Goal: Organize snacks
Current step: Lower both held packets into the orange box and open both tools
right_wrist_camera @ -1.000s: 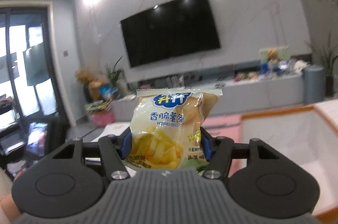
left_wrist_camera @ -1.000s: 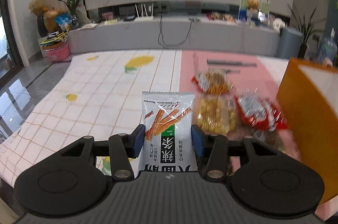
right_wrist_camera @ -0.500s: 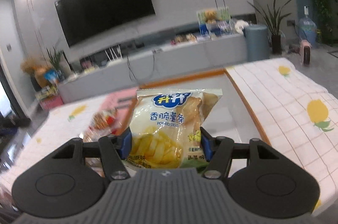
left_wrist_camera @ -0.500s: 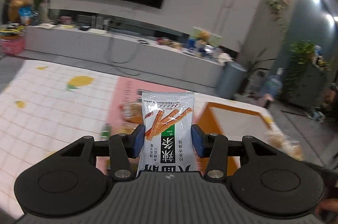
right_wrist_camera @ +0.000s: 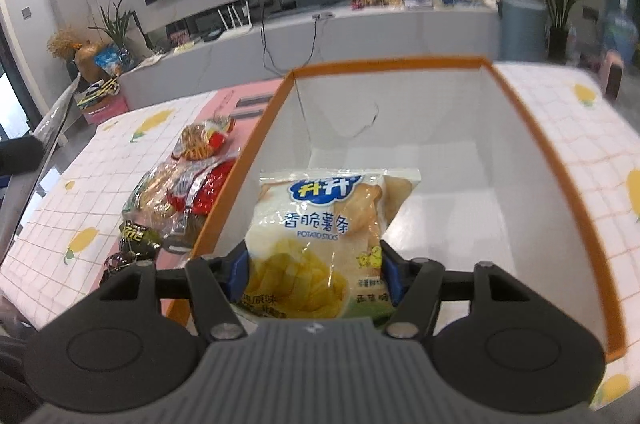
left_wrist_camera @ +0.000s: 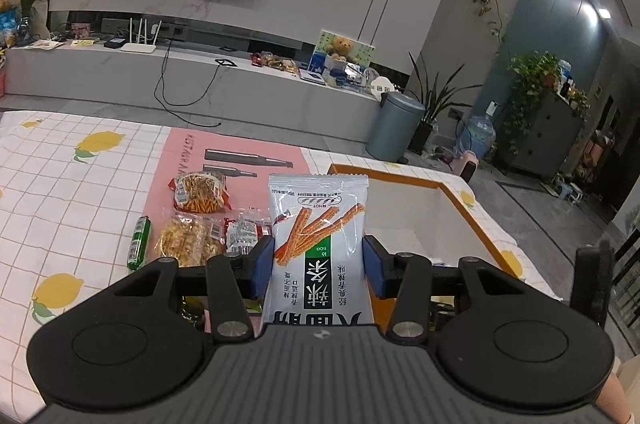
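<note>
Crinkly film is what both claws are dealing with. The right claw (right_wrist_camera: 314, 274) is hanging over the open box (right_wrist_camera: 400, 216) with the yellow potato-stick bag (right_wrist_camera: 320, 244) between its blue pads; its jaws have just been opening, and the bag is sitting upright in the gap, the pads looking barely in contact, so I cannot tell whether any squeeze remains. Below and ahead of this claw, the box floor is lying bare and white inside its orange rim. Off to its left, outside the box wall, loose snack packets (right_wrist_camera: 184, 184) are lying heaped on the worktop (right_wrist_camera: 48, 224).

The left claw (left_wrist_camera: 318, 264) is gripping the white spicy-stick packet (left_wrist_camera: 316, 244) at its lower half, pads pressing on both side edges. Ahead and right of it the same box is standing; ahead and left, more packets and a green sausage stick (left_wrist_camera: 138, 244) are waiting.

Both bags are probably very light, air-puffed and slippery, with brittle contents. Holding across the flat side seams, low down, is likely safest, since squeezing the middle risks crushing the sticks.
</note>
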Demonstrator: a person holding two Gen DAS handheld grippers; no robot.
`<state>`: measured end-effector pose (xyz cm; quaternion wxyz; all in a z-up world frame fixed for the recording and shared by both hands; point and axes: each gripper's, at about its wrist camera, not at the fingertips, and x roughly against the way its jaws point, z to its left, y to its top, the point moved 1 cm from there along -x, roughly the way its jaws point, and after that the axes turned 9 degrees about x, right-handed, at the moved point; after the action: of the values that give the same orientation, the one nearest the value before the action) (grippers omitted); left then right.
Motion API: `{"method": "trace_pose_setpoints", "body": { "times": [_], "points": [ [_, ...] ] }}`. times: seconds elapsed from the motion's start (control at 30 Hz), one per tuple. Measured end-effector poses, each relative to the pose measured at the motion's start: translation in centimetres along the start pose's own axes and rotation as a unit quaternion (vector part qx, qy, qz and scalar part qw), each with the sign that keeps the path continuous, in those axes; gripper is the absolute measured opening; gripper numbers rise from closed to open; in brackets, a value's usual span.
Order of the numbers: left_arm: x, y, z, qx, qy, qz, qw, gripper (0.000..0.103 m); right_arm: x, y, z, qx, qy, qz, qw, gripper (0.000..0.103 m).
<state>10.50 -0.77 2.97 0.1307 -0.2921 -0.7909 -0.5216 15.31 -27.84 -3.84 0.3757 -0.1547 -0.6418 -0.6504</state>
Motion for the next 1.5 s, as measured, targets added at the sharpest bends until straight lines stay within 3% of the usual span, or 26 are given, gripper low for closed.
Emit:
{"method": "trace_pose_setpoints", "body": {
  "times": [0.03, 0.1, 0.2, 0.27, 0.4, 0.67, 1.07, 1.13, 1.23, 1.33, 1.5],
  "points": [
    [-0.1, 0.0, 0.0, -0.001, 0.001, 0.001, 1.0000, 0.053, -0.2, 0.0, -0.1, -0.010, 0.007, 0.006, 1.000, 0.070],
    [0.1, -0.2, -0.2, -0.001, 0.001, 0.004, 1.0000, 0.053, -0.1, 0.0, -0.6, -0.039, 0.022, 0.015, 0.999, 0.089],
    [0.4, -0.5, -0.8, -0.006, -0.005, 0.008, 0.9999, 0.053, 1.0, 0.0, -1.2, -0.069, 0.038, -0.003, 0.997, 0.092],
    [0.4, -0.8, -1.6, -0.012, -0.012, 0.015, 0.9997, 0.053, 2.3, 0.0, -1.8, -0.078, 0.025, -0.025, 0.996, 0.093],
    [0.0, -1.4, -3.9, -0.026, -0.025, 0.028, 0.9990, 0.054, 5.0, -0.1, -3.5, -0.110, 0.001, -0.072, 0.991, 0.093],
    [-3.5, -1.7, -9.4, -0.055, -0.034, 0.042, 0.9970, 0.054, 10.2, -1.4, -7.0, -0.190, -0.012, -0.177, 0.966, 0.093],
    [-12.8, -4.5, -15.1, -0.054, -0.022, 0.120, 0.9911, 0.053, 11.9, -2.1, -9.3, -0.226, -0.018, -0.194, 0.954, 0.093],
    [-13.9, -5.2, -15.7, -0.062, -0.010, 0.133, 0.9890, 0.053, 12.0, -2.1, -9.3, -0.223, -0.024, -0.195, 0.955, 0.093],
    [-15.2, -6.2, -16.7, -0.090, 0.036, 0.142, 0.9850, 0.053, 12.1, -2.2, -9.6, -0.226, -0.032, -0.194, 0.954, 0.093],
    [-16.2, -6.4, -16.9, -0.076, 0.033, 0.171, 0.9818, 0.053, 12.2, -2.6, -10.2, -0.247, -0.042, -0.191, 0.949, 0.093],
    [-16.5, -6.6, -17.3, -0.079, 0.052, 0.174, 0.9801, 0.054, 12.9, -3.1, -10.7, -0.270, -0.051, -0.210, 0.938, 0.093]
  ]
}}
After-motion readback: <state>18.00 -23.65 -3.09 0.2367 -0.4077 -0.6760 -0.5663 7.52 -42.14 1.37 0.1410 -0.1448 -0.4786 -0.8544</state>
